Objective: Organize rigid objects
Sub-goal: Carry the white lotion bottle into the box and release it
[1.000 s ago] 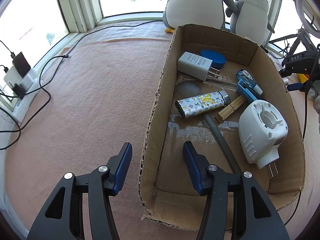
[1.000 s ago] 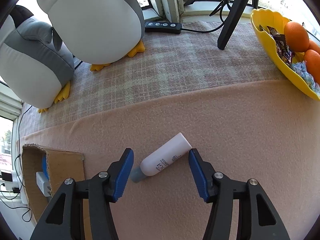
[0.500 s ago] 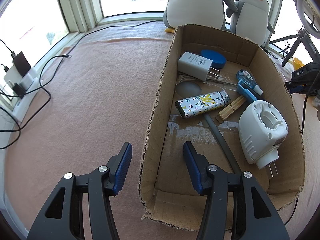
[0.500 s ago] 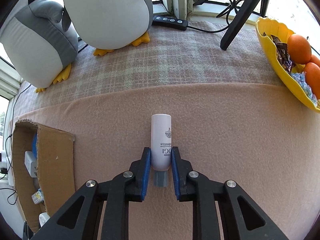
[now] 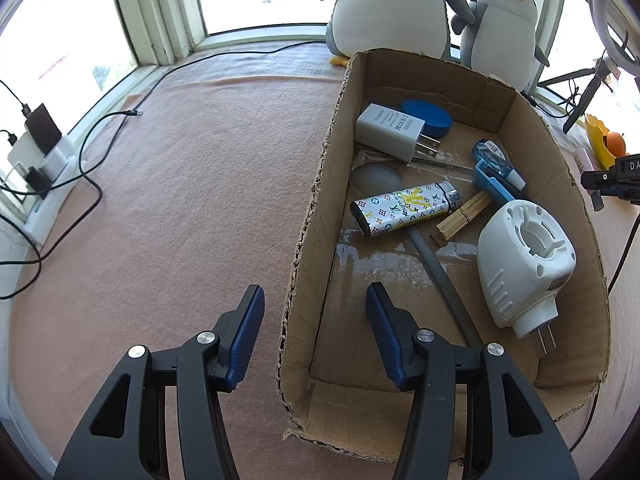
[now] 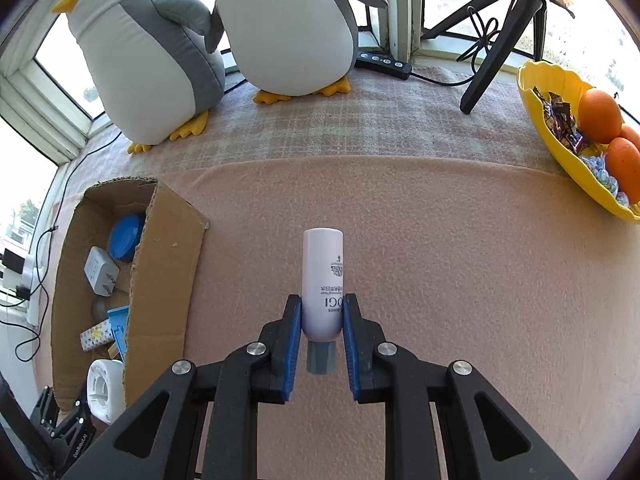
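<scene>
- Left wrist view: left gripper (image 5: 315,328) hovers with its fingers (image 5: 249,330) spread wide, holding nothing, straddling the near left wall of the cardboard box (image 5: 310,216); one finger outside over the pink blanket (image 5: 180,184), the other inside the box. Pose unchanged from half a second ago.
- Box contents as before: white charger (image 5: 388,130) and blue lid (image 5: 426,116) at the far end, patterned lighter (image 5: 404,214) mid-floor, wooden clothespin (image 5: 464,220) just beside it, blue correction tape (image 5: 494,168) by the right wall, white plug-in device (image 5: 524,264) at the near right, a grey rod (image 5: 440,276) along the floor.
- Two penguin plushies (image 5: 392,8) stand beyond the box's far end. At the right edge, the black body of the right gripper with a pinkish tube end shows past the box wall; it sat higher in the frame half a second ago.
- Right wrist view: right gripper (image 6: 322,316) has its fingers (image 6: 292,340) closed on the white tube (image 6: 323,280), clamped on its lower body, grey cap toward the camera, tube pointing straight ahead.
- Since half a second ago the grip has held; the view has shifted, with the box (image 6: 160,280) now larger at lower left and more of its interior visible.
- Whether the tube touches the blanket cannot be told.
- Yellow bowl (image 6: 560,168) with oranges at the right edge; tripod (image 6: 496,48) and power strip (image 6: 384,64) by the window.
</scene>
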Demonstrator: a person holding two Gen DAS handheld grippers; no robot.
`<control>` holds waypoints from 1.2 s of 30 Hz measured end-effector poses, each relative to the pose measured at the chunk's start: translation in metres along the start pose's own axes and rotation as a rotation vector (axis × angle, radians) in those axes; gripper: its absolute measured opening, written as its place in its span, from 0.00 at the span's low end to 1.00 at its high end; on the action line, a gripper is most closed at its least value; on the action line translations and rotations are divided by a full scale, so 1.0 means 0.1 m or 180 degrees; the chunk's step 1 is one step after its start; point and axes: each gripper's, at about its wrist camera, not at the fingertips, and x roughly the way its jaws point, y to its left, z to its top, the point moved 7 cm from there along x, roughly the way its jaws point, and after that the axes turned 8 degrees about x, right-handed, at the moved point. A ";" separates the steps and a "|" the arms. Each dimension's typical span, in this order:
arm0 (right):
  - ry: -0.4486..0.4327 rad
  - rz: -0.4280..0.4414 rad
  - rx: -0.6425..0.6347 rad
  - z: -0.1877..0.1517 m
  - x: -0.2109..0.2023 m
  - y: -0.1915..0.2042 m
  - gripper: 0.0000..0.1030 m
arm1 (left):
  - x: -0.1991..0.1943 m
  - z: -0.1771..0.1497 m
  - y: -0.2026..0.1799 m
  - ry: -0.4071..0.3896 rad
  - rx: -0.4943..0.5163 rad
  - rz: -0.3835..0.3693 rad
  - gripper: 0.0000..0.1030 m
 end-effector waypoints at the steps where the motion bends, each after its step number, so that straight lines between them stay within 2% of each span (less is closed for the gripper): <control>1: -0.0035 0.0037 -0.0049 -0.02 -0.05 0.06 0.17 | 0.00 0.00 0.00 -0.0001 0.0001 0.0000 0.51; 6: -0.0193 0.0305 -0.0396 -0.10 -0.36 0.47 0.17 | 0.01 0.00 0.02 0.0008 -0.0031 -0.0024 0.51; 10: -0.0234 0.0489 -0.0783 -0.30 -0.59 0.88 0.17 | 0.01 0.00 0.04 0.0013 -0.0036 -0.0033 0.51; 19: 0.0028 0.0879 -0.1205 -0.73 -0.64 1.63 0.17 | 0.02 0.00 0.04 0.0008 -0.0048 -0.0046 0.51; 25: 0.0160 0.0896 -0.1367 -0.94 -0.51 1.87 0.17 | 0.01 0.00 0.04 0.0004 -0.0050 -0.0051 0.51; 36: 0.0253 0.0856 -0.1386 -0.98 -0.33 1.99 0.18 | 0.02 0.00 0.04 0.0003 -0.0051 -0.0052 0.51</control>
